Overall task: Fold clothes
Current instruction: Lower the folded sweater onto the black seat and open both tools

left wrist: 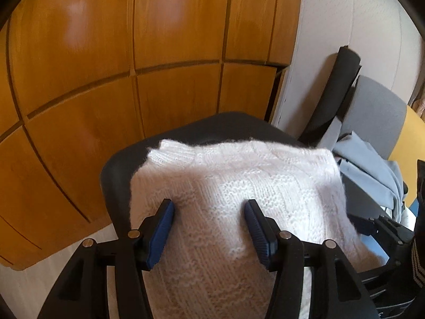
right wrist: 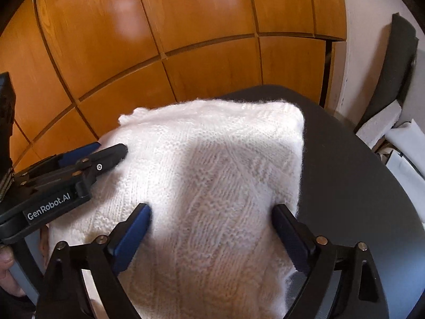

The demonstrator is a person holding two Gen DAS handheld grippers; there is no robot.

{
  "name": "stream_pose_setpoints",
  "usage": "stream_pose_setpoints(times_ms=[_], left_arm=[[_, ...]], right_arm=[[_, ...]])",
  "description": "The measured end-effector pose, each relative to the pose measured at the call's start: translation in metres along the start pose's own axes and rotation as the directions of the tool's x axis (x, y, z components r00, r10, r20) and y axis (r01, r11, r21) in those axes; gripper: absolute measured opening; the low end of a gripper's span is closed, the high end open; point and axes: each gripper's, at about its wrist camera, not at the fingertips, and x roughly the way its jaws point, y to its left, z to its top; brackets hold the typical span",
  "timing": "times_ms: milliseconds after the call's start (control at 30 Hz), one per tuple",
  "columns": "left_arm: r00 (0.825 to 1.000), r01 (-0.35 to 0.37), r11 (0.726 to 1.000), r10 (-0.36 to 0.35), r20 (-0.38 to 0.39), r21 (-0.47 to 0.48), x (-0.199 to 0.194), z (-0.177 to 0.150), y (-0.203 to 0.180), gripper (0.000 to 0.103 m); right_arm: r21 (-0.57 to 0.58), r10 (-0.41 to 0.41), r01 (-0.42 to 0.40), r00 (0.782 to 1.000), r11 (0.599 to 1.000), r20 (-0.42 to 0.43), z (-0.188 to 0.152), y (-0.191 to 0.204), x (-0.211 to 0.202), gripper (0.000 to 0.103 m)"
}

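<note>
My left claw (left wrist: 209, 210) stands open over the white knitted sweater (left wrist: 239, 191), its blue pads (left wrist: 160, 232) resting on the wool with nothing pinched between them. My right claw (right wrist: 211, 220) is open wider, its jaws spread across the same folded sweater (right wrist: 212, 164), which lies directly beneath and ahead of both claws on a dark round seat (right wrist: 345, 172).

Only the right wrist view shows my other tool from the side: the left claw (right wrist: 106, 151) comes in from the left, its tips at the sweater's left edge, with "GenRobot.AI" printed on its body and a fingertip (right wrist: 6, 261) at the lower left corner. Only the left wrist view shows what lies to the right of the sweater: a pile of grey-blue cloth (left wrist: 366, 170), a grey chair back (left wrist: 377, 111) and a black upright pad (left wrist: 334, 98).

Beyond the seat, ahead of both claws, stand orange-brown wooden cupboard doors (left wrist: 132, 53), then a pale wall (left wrist: 332, 13) to the right.
</note>
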Motion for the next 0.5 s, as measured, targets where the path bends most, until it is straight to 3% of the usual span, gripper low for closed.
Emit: stream_pose_setpoints(times_ms=[100,233,300,400,500], left_arm=[[0.999,-0.036,0.999,0.036,0.037,0.009,-0.012,-0.006,-0.003,0.057],[0.997,-0.071,0.997,0.072,0.031,-0.034,-0.030,-0.006,0.000,0.058],[0.992,-0.121,0.992,0.122,0.021,-0.042,-0.041,-0.006,0.000,0.058],[0.990,-0.140,0.990,0.141,0.016,-0.029,-0.057,-0.004,-0.003,0.057],[0.975,-0.224,0.975,0.224,0.012,0.000,-0.068,-0.006,-0.011,0.054]], right_arm=[[-0.035,-0.046,0.047,0.998,0.998,0.036,0.000,0.008,-0.019,0.092],[-0.080,-0.134,0.142,0.986,0.987,0.099,-0.002,0.023,-0.052,0.092],[-0.089,-0.186,0.199,0.973,0.976,0.139,-0.007,0.029,-0.071,0.092],[-0.078,-0.252,0.270,0.950,0.960,0.186,-0.015,0.037,-0.097,0.093],[-0.073,-0.288,0.312,0.930,0.947,0.229,-0.025,0.049,-0.117,0.094]])
